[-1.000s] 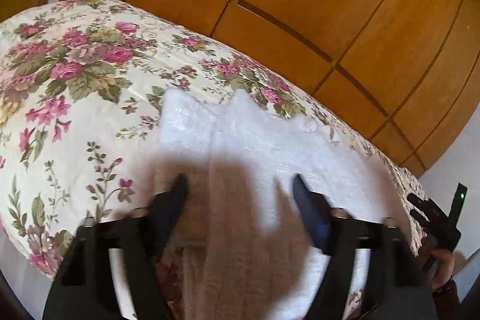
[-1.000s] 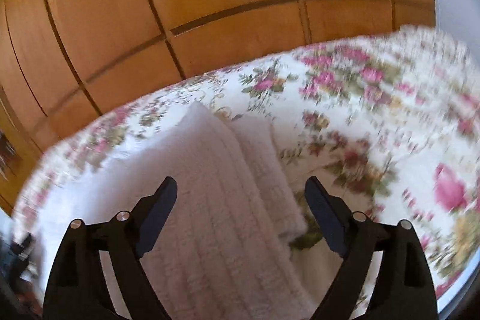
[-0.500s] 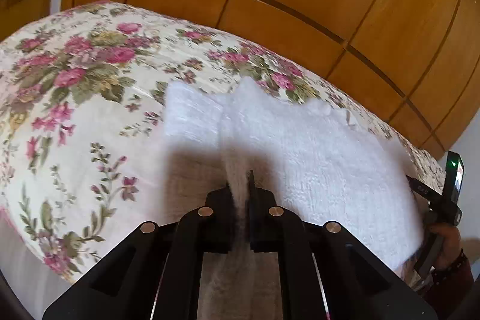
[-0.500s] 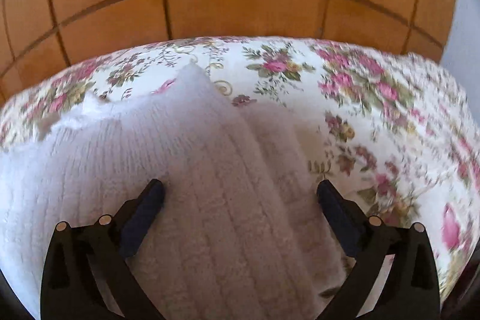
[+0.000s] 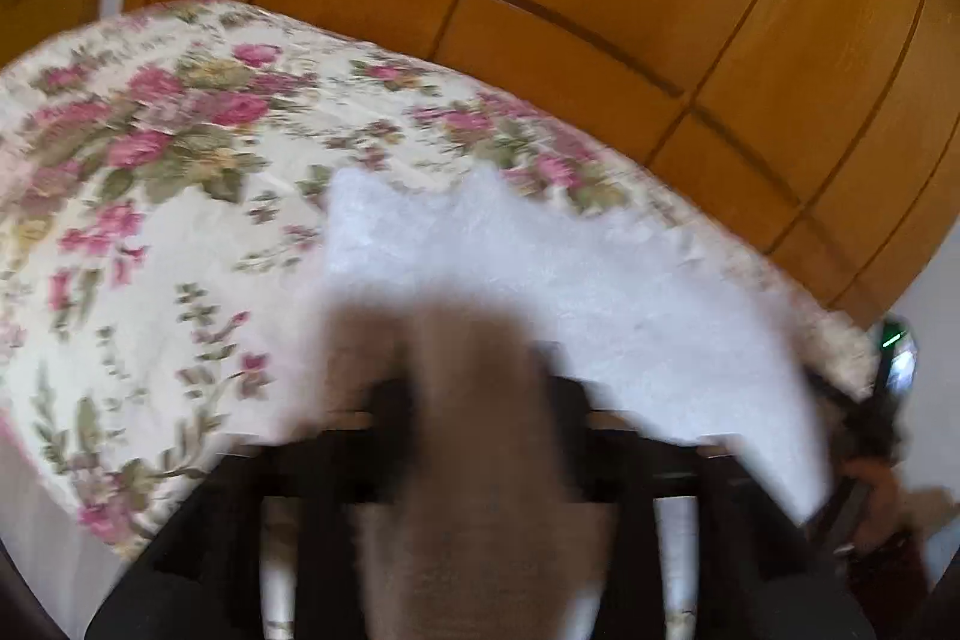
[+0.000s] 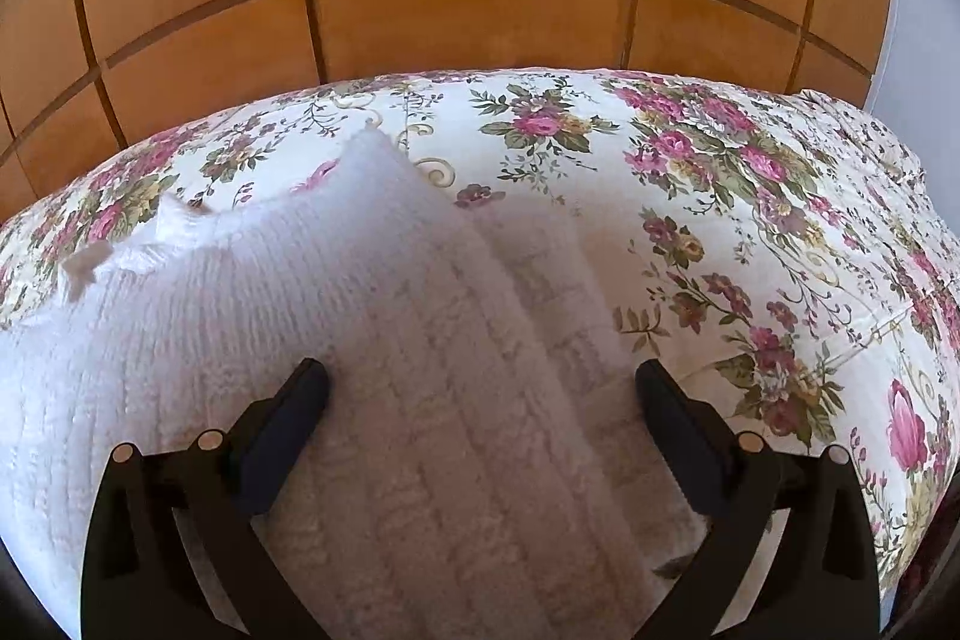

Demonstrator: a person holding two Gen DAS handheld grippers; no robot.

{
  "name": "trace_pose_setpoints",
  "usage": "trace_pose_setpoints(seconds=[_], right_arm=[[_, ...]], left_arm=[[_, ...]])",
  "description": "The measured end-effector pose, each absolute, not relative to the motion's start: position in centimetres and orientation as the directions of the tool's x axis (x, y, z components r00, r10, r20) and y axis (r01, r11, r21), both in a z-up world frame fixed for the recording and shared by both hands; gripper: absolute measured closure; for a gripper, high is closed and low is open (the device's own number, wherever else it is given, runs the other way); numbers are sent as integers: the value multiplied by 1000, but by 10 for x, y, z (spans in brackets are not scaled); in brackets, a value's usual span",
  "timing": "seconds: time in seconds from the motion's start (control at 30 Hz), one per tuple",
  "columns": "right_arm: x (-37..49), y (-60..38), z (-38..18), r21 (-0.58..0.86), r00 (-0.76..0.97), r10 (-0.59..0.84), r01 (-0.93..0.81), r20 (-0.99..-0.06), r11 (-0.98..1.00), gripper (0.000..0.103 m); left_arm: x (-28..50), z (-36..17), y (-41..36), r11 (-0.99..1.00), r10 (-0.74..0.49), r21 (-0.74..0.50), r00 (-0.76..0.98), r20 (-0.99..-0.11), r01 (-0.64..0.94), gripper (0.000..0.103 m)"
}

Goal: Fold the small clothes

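Observation:
A white knitted garment [image 5: 600,292] lies on the floral bedspread [image 5: 150,232], with one part raised into a fold that runs toward the camera. My left gripper [image 5: 477,388] is blurred. Its jaws are opening, with the shaded fold between the two fingers. In the right wrist view the same garment [image 6: 300,310] fills the lower left, and its folded ridge passes between the fingers. My right gripper [image 6: 480,388] stands wide open astride that ridge, its pads clear of the cloth. The right gripper [image 5: 864,430] also shows at the left view's right edge.
A wooden wardrobe [image 6: 480,16] stands close behind the bed. The bedspread [image 6: 750,220] stretches bare to the right of the garment. The bed's near edge drops away at lower left [image 5: 54,508]. A hand [image 5: 876,484] grips the right tool.
Half a second ago my left gripper was pinched shut on the fold; its fingers now stand apart. The right gripper came lower and closer over the garment, then stayed still.

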State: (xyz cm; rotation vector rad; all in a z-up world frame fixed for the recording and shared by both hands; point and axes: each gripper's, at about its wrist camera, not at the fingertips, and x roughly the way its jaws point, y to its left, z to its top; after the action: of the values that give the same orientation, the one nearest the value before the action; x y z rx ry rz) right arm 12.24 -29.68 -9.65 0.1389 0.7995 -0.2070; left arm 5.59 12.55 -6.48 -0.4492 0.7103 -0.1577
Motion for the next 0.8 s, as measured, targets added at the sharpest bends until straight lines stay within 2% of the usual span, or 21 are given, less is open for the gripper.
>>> trace_pose_setpoints(seconds=[0.13, 0.2, 0.4, 0.47, 0.5, 0.53, 0.67, 0.8], right_arm=[[122, -296, -97, 44, 684, -134, 237, -717, 971, 2], [121, -296, -97, 45, 686, -134, 236, -716, 971, 2], [120, -297, -98, 59, 694, -123, 233, -710, 971, 2], [121, -298, -99, 66, 696, -118, 232, -708, 970, 2], [121, -298, -99, 69, 696, -116, 232, -708, 970, 2], [121, -299, -99, 71, 696, -114, 232, -708, 970, 2], [121, -299, -99, 79, 697, -109, 231, -709, 970, 2], [122, -298, -100, 71, 699, -115, 232, -706, 970, 2]], left_arm=[[72, -46, 124, 902, -269, -431, 774, -573, -6, 36], [95, -46, 121, 911, -278, -413, 730, -624, -6, 36], [143, -60, 115, 902, -317, -431, 662, -679, -11, 36], [152, -66, 111, 913, -295, -406, 646, -705, -26, 53], [156, -68, 108, 924, -269, -379, 639, -720, -39, 83], [157, -68, 108, 931, -243, -360, 640, -729, -57, 98], [142, -54, 127, 911, -177, -392, 734, -655, -130, 98], [146, -77, 137, 908, -160, -379, 692, -704, -177, 98]])
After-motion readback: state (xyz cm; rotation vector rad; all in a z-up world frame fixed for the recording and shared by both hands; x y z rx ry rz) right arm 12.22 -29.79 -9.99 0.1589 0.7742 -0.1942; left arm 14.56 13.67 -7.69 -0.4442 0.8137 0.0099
